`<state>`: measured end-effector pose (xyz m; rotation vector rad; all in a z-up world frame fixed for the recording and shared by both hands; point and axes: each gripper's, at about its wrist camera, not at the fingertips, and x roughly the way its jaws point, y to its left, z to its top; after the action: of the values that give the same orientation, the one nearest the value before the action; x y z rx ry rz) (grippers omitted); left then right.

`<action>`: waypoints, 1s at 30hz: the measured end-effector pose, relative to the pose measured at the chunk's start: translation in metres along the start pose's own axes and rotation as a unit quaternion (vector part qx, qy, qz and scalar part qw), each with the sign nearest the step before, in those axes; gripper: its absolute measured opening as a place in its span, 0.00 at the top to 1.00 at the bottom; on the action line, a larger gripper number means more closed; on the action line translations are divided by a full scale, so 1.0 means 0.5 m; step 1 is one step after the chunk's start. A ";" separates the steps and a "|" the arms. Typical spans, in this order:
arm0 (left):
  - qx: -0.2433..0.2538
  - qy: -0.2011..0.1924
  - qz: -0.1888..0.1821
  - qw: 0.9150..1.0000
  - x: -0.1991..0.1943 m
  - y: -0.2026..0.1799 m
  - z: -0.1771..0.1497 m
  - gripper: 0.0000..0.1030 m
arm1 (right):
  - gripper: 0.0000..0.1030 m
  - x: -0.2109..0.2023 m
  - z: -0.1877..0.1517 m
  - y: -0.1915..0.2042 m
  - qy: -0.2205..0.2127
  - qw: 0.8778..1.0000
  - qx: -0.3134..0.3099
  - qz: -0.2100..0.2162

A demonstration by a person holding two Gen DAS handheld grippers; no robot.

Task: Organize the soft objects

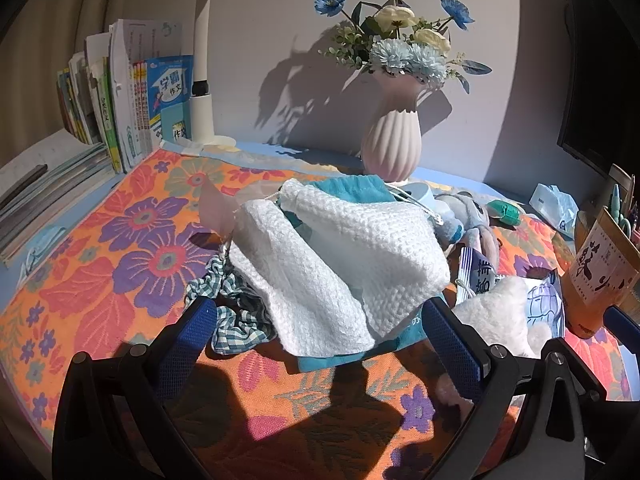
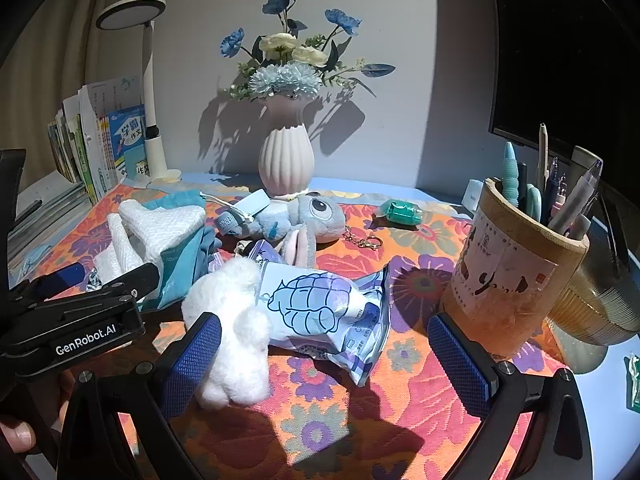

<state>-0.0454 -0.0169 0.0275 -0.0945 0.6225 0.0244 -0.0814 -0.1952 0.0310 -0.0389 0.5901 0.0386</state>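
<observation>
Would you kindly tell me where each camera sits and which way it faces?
Left wrist: on the left tool, open, looking across the floral cloth at the white towels; no body shows.
Right wrist: on the right tool, open, facing the white fluff and printed packet; a fingertip shows.
Shared: the ribbed vase, towels, packet, pen holder.

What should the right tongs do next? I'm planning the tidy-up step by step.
Probably ease forward and shut on the white fluffy toy. The right tongs are open, their left pad already beside it, and it lies loose on the floral cloth against the printed packet. The left tongs are open at the white knit cloth pile.
</observation>
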 end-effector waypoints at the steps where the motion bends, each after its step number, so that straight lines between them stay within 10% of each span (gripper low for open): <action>1: -0.001 0.000 0.000 1.000 0.000 0.000 0.000 0.01 | 0.00 0.000 0.000 0.000 0.000 1.000 -0.001 0.000; 9: -0.006 0.004 -0.007 1.000 0.001 0.003 0.000 0.01 | 0.00 -0.002 0.001 -0.004 0.000 1.000 0.004 0.004; 22: -0.085 0.103 -0.143 0.981 0.024 0.028 0.041 0.01 | 0.00 -0.019 -0.023 -0.073 0.066 0.992 0.069 0.087; 30: -0.137 0.137 -0.135 0.972 0.093 0.038 0.058 0.01 | 0.00 0.014 -0.003 0.024 0.114 0.985 0.026 0.124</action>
<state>0.0081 0.0045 0.0225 -0.4551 0.8750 -0.1693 -0.0771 -0.1829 0.0255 0.0811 0.8217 0.2629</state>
